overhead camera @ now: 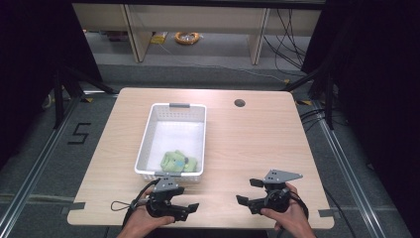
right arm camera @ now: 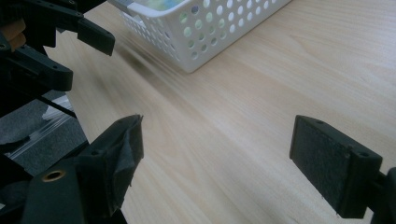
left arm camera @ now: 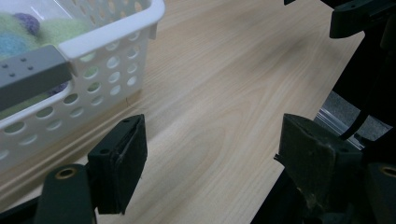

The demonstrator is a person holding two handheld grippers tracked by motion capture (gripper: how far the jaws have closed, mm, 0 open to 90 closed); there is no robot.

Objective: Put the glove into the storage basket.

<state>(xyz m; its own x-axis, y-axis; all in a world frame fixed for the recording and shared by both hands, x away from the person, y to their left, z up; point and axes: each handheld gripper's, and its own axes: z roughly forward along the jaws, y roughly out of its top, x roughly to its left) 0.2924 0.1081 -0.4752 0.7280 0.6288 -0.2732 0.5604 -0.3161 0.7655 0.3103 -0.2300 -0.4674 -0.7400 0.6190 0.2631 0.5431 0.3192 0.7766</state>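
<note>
The left gripper [overhead camera: 190,198] is resting low over the near edge of the table [overhead camera: 257,144], its jaws standing wide apart with only bare wood between them. The right gripper [overhead camera: 247,191] is sitting level with it, well apart to its right, jaws likewise spread wide and gripping nothing. The two are pointing toward each other across an open stretch of tabletop.

Just beyond the left gripper, almost touching its grey top plate, a white perforated basket [overhead camera: 171,173] is standing lengthwise away from the person. Green felt toys [overhead camera: 178,161] are lying in the basket's near end, behind the wall closest to the left gripper. From the right gripper the basket is lying farther off, ahead and to its left, with nothing standing between.

Beyond the right gripper, near the far edge, a dark round hole [overhead camera: 239,103] is showing in the tabletop.

The left gripper view is showing the basket wall [left arm camera: 107,60] up close, with the green felt and a purple patch [left arm camera: 25,21] visible over the rim, a colour the high view is not resolving. The right gripper view is catching the basket's corner [right arm camera: 196,42] and the left gripper's black jaws [right arm camera: 70,42] at its upper left.
</note>
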